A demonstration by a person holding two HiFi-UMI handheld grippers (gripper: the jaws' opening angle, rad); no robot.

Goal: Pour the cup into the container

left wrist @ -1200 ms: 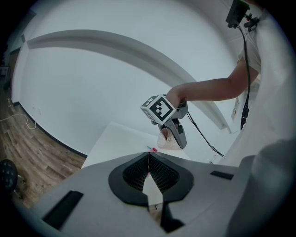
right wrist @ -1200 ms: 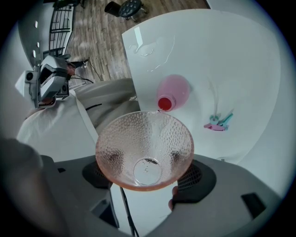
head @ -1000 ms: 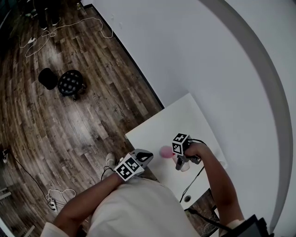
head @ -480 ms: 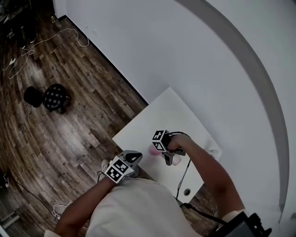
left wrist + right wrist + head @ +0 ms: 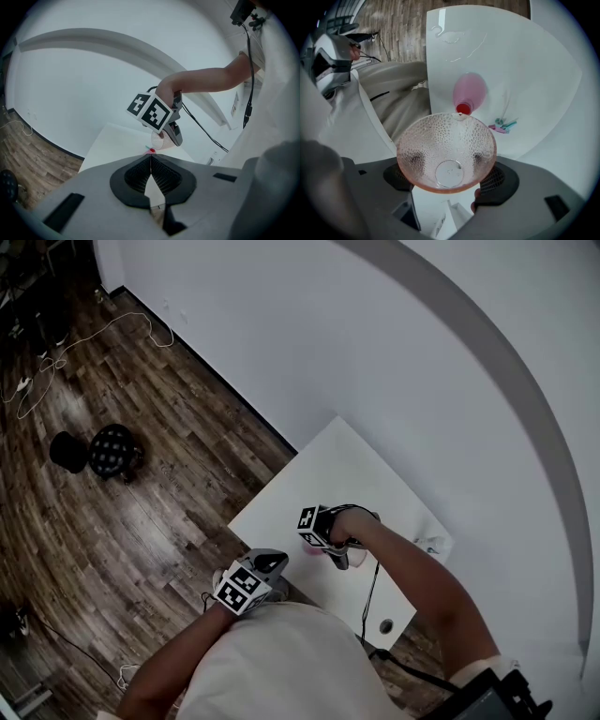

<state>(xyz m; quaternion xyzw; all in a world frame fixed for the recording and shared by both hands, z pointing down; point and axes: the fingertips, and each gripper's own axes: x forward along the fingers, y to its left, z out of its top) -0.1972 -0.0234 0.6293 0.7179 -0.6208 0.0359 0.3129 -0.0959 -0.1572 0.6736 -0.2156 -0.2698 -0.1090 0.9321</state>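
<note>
White rectangular bench (image 5: pixel 352 460), plain smooth top. Sitting on it: a pink round container (image 5: pixel 469 91) with a small red bit (image 5: pixel 463 108) at its rim, and near that what look like little teal and pink clips (image 5: pixel 502 124), not touching it.

Pale pink dimpled glass cup (image 5: pixel 446 152); pink round container (image 5: pixel 469 91) with a red mouth; plain white bench (image 5: pixel 529 61); dark brown wood-grain floor (image 5: pixel 141 512).

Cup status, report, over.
Right gripper shut on cup, tipped toward container. Left gripper shut, empty. Clips beside container, not blocking.
</note>
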